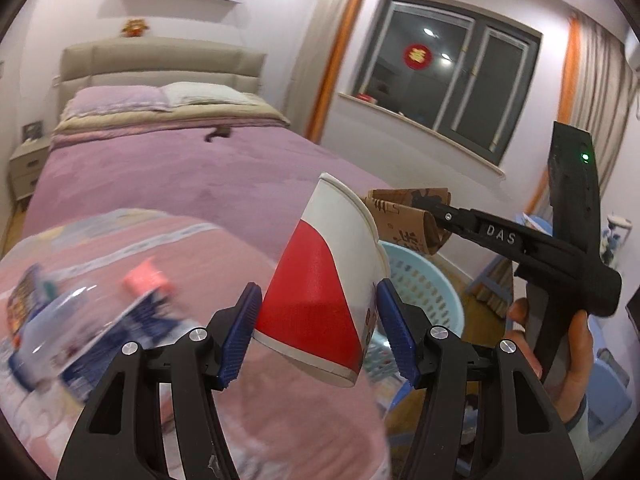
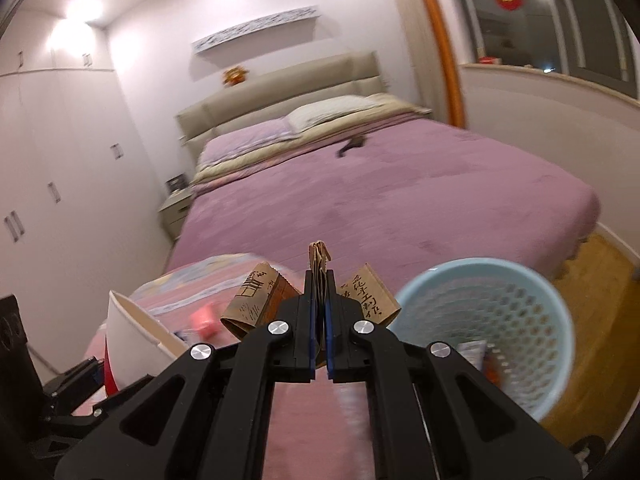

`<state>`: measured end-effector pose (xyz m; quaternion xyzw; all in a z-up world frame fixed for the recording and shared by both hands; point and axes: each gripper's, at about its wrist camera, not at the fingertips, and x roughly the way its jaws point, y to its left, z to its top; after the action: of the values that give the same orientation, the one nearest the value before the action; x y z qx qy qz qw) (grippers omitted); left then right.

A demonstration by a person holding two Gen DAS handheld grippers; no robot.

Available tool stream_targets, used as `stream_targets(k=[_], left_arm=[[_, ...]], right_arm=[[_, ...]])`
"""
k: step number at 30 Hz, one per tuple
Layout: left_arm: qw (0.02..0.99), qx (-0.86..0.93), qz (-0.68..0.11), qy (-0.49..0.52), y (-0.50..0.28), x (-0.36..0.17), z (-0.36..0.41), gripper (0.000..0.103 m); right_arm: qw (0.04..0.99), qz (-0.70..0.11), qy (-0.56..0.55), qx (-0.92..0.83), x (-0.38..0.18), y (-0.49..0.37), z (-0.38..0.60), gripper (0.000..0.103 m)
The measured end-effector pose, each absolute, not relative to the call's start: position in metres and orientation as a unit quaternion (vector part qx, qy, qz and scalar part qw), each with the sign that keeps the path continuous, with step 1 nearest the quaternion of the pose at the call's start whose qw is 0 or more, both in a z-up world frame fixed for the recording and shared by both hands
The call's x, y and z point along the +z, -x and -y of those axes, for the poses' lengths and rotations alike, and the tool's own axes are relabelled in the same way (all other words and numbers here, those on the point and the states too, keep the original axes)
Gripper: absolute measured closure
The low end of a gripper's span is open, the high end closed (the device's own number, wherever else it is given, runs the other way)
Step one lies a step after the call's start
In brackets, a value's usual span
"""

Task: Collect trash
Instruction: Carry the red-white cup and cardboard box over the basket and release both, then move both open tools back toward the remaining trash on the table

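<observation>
so the left gripper [image 1: 316, 332] has its blue pads squeezed on a red and white paper cup [image 1: 324, 292], tilted, rim toward 1 o'clock. The right gripper [image 2: 319, 324] is pinched tight on a folded brown paper bag [image 2: 256, 300]. A light blue basket [image 2: 492, 332] sits at about 3 o'clock of those jaws, some bits already inside, off the pink bed [image 2: 400, 200] corner

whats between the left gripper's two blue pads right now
A red and white paper cup, tilted with its rim away from the camera, sits between the left gripper pads, which press on its sides. The left wrist view shows this.
</observation>
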<state>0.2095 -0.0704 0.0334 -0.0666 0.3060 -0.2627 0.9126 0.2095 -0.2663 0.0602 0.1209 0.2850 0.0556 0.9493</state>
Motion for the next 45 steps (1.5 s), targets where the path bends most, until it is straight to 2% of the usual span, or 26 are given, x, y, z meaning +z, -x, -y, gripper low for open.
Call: stream_targets(k=[10, 20, 22, 25, 28, 34, 41, 44, 45], left_arm=[[0.886, -0.318, -0.335, 0.038, -0.248, 0.018, 0.157, 0.045], [0.872, -0.332, -0.359, 0.022, -0.276, -0.008, 0.198, 0.042], [0.873, -0.327, -0.362, 0.019, -0.279, -0.011, 0.204, 0.027], [0.873, -0.324, -0.364, 0.031, -0.283, -0.016, 0.203, 0.024], [0.872, -0.320, -0.369, 0.041, -0.281, -0.021, 0.194, 0.023], [0.878, -0.313, -0.357, 0.060, -0.268, -0.016, 0.169, 0.023], [0.895, -0.295, -0.323, 0.082, -0.250, 0.007, 0.130, 0.023], [0.901, -0.285, -0.313, 0.095, -0.240, 0.016, 0.106, 0.023], [0.902, -0.282, -0.312, 0.100, -0.236, 0.018, 0.097, 0.023]], right_arm=[[0.944, -0.289, -0.152, -0.049, 0.034, -0.207, 0.359, 0.101], [0.926, -0.317, -0.178, -0.103, 0.000, -0.226, 0.405, 0.100], [0.920, -0.329, -0.184, -0.106, -0.008, -0.233, 0.409, 0.097], [0.912, -0.344, -0.196, -0.104, -0.021, -0.236, 0.415, 0.087], [0.908, -0.353, -0.199, -0.106, -0.029, -0.237, 0.417, 0.080], [0.911, -0.350, -0.198, -0.087, -0.025, -0.231, 0.408, 0.079], [0.930, -0.326, -0.161, -0.050, 0.003, -0.218, 0.363, 0.079], [0.936, -0.316, -0.155, -0.028, 0.014, -0.213, 0.342, 0.069], [0.938, -0.311, -0.152, -0.023, 0.017, -0.210, 0.335, 0.062]])
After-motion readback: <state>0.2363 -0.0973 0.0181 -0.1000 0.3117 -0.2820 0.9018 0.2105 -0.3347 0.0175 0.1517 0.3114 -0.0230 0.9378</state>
